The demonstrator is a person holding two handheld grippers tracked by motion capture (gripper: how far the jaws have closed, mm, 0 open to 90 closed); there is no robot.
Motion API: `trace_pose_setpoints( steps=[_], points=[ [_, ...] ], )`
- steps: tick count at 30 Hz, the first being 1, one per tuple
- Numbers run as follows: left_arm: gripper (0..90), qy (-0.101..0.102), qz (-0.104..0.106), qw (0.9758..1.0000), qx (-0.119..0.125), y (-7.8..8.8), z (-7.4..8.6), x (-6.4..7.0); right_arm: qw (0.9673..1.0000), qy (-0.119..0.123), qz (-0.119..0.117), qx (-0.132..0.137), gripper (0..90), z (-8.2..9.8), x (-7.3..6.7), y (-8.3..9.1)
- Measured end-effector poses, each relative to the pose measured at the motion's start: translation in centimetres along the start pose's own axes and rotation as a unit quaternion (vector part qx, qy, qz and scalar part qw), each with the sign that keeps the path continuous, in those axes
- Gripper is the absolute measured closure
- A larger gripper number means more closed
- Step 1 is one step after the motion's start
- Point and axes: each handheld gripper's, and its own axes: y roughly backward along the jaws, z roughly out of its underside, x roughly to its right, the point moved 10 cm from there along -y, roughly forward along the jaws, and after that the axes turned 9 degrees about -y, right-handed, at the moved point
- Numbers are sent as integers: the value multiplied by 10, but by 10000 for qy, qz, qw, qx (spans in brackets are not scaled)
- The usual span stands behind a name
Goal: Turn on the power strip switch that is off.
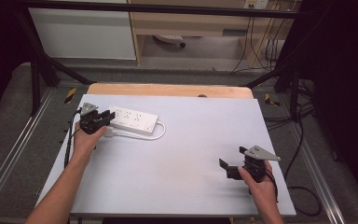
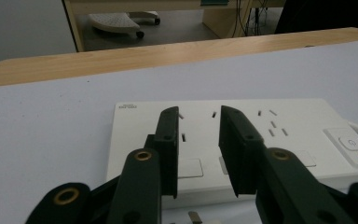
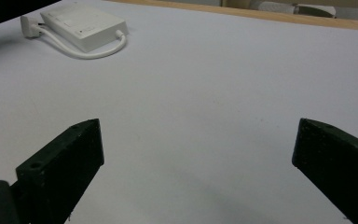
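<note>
Hovering over power strip (image 2: 242, 140) at tabletop (image 1: 182, 154) far-left, left gripper (image 2: 199, 140): fingers narrowly parted, nothing being held. Plug (image 2: 195, 217) probably just released below. Right gripper (image 1: 229, 167) being held wide, idle. Next: plug being regrasped, aligned with socket.

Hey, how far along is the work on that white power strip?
Done: nothing visibly yet; the plug lies loose beside the power strip. In hand: the left gripper hovers over the sockets, fingers apart, empty. Left: probably gripping and seating the plug; the right gripper sits open.
</note>
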Motion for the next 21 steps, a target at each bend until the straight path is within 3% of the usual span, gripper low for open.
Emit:
trace_pose_setpoints(
  steps=[21],
  points=[
    [555, 6, 316, 9994, 143, 10, -11, 15, 10000, 13, 0, -12, 25, 0, 0, 0]
  ],
)
